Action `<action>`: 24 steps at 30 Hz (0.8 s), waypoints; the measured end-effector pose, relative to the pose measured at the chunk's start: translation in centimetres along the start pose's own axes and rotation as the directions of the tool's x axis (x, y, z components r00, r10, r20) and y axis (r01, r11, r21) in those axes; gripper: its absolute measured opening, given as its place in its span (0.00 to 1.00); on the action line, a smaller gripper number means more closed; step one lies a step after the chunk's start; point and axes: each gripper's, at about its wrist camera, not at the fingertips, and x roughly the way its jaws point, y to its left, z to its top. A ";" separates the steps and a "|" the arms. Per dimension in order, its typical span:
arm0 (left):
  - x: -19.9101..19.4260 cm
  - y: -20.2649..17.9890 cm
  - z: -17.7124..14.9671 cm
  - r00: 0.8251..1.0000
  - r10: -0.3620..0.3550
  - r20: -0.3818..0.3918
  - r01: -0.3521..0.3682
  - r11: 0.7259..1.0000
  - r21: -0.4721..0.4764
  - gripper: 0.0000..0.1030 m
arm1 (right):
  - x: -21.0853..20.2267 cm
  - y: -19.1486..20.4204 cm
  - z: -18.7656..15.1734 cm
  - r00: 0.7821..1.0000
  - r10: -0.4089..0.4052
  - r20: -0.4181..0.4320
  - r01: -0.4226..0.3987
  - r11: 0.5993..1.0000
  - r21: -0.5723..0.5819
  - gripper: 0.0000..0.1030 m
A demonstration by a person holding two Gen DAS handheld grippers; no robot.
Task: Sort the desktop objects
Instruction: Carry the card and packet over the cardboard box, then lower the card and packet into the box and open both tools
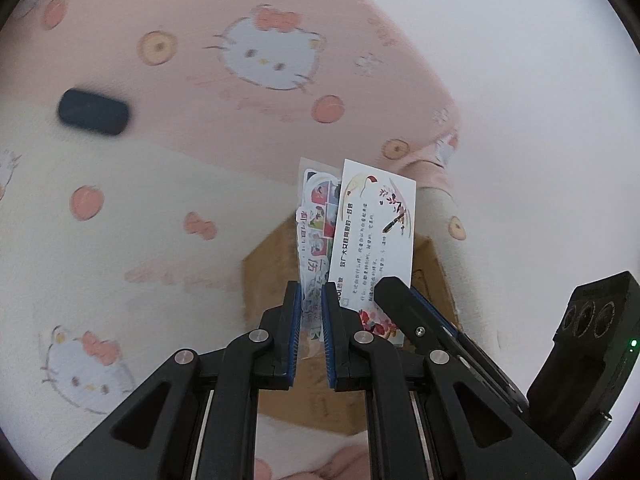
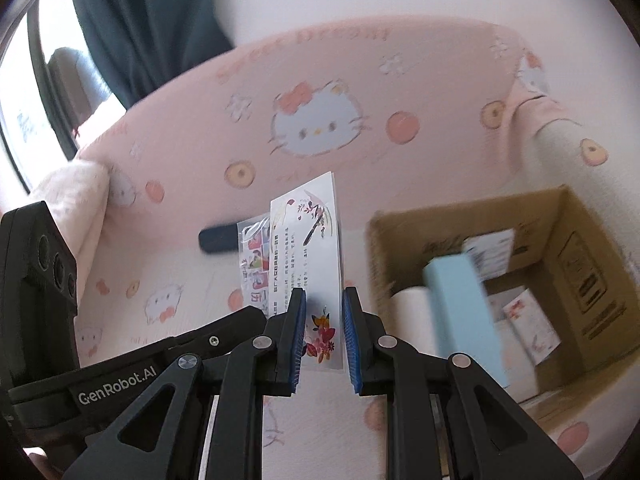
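Note:
My left gripper [image 1: 311,292] is shut on a clear sticker sheet with coloured pictures [image 1: 317,216], held upright. A white card with Chinese text and a flower print [image 1: 374,224] stands just right of it. My right gripper [image 2: 324,298] has its jaws apart around that white card [image 2: 308,240] in the right wrist view; its finger [image 1: 404,300] shows against the card in the left wrist view. The sticker sheet [image 2: 254,256] shows left of the card. Whether the right pads touch the card I cannot tell.
An open cardboard box [image 2: 576,240] at right holds a light-blue box [image 2: 460,308], a white roll [image 2: 412,316] and cards. A black oblong object [image 1: 94,112] lies on the pink Hello Kitty cover [image 1: 200,80]. The box also shows below the grippers [image 1: 272,264].

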 end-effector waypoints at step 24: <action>13.3 -14.2 -5.4 0.977 -0.054 -0.205 0.073 0.993 0.087 0.10 | -4.4 -20.3 0.5 0.986 -0.156 -0.061 0.165 0.969 0.181 0.15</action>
